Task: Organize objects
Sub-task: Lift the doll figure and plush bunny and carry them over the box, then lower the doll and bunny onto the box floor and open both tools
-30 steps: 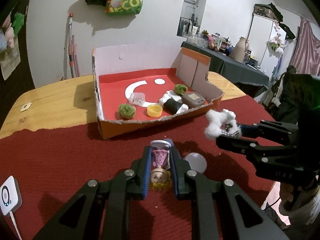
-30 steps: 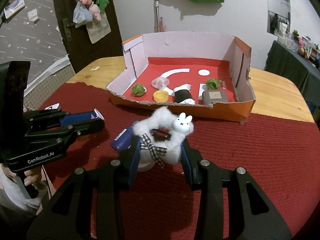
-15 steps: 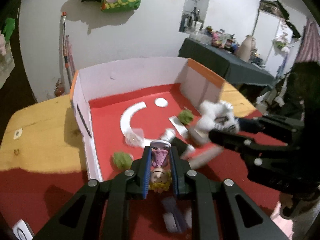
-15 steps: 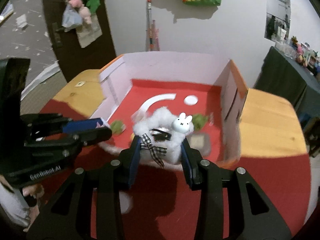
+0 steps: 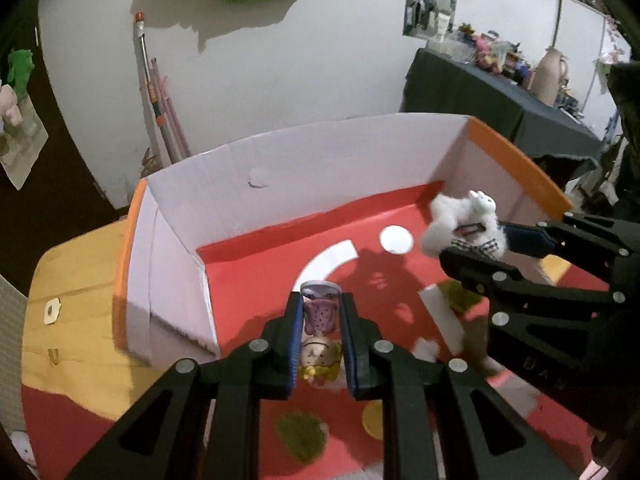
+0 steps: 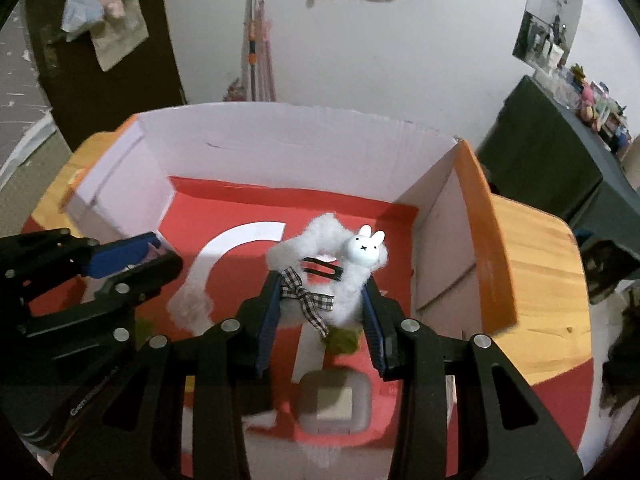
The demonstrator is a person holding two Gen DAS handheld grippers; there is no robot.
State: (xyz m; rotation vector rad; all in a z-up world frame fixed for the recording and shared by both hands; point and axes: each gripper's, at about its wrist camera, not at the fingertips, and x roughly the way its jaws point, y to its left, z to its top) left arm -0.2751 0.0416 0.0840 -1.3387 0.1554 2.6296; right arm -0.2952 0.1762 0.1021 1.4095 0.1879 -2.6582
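Grippers over cardboard box [image 5: 280, 168]: left gripper [image 5: 320, 344] clamping hard plastic doll [image 5: 320, 340]; right gripper [image 6: 324, 312] clamping fluffy white bunny clip [image 6: 340, 264].

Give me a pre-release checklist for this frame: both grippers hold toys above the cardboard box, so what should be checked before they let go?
1. Left gripper shut on the doll: ok.
2. Right gripper shut on the fluffy white rabbit toy: ok.
3. Both toys inside the walls of the cardboard box, over its red floor: ok.
4. Bare floor under the doll: ok, red floor with a white arc ahead of it.
5. Bare floor under the rabbit toy: not ok, a green pom-pom and a grey case lie just below.
6. Height of toys above the floor: cannot tell.
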